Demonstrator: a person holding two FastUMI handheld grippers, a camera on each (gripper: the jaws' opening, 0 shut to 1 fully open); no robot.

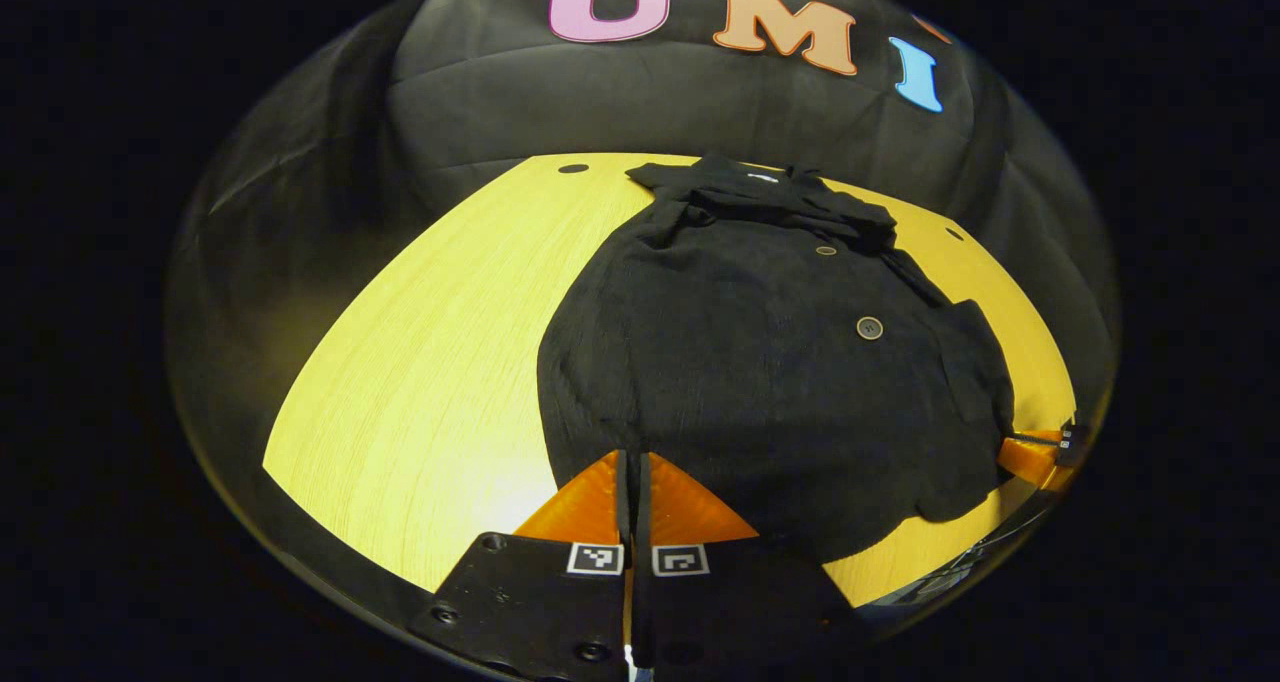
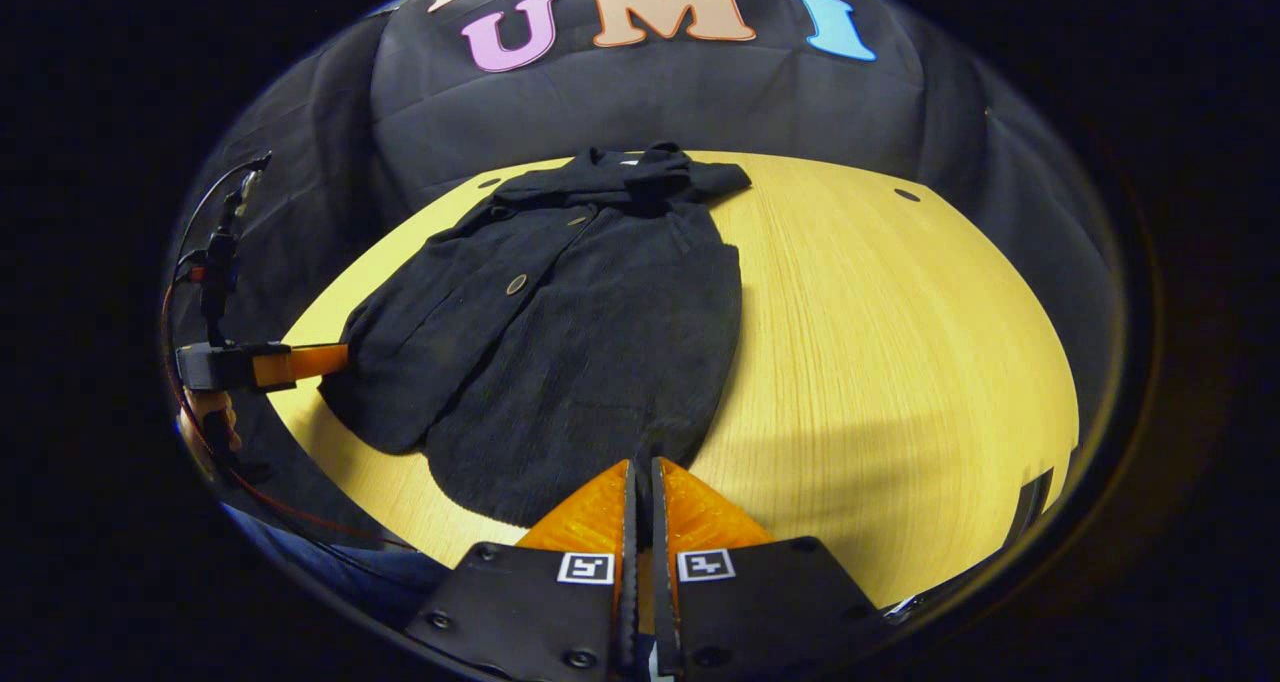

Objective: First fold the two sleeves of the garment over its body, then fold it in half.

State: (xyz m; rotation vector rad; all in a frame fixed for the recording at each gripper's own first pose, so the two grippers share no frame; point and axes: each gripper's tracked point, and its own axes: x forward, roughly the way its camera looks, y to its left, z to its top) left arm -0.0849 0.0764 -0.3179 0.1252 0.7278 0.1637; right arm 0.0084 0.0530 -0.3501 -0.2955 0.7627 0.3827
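A dark corduroy jacket (image 1: 760,362) is lying spread flat on a yellow wooden table (image 1: 420,382), its collar (image 1: 760,187) pointing toward the far side where the booth's black cloth wall (image 1: 620,92) is hanging, and its hem lying along the near edge. Two round buttons (image 1: 869,328) are showing down its front. Both sleeves are lying in over the body.

The left gripper (image 1: 634,462) is sitting at the near left corner of the hem, its fingers drawn together to a thin slit at the fabric's edge; whether cloth is caught between them cannot be told. The right gripper (image 2: 641,470) is sitting at the near right corner of the hem, likewise nearly closed, its grip on the cloth unclear. In the right gripper view, a hand (image 2: 205,417) is showing at the far left, holding the left gripper.
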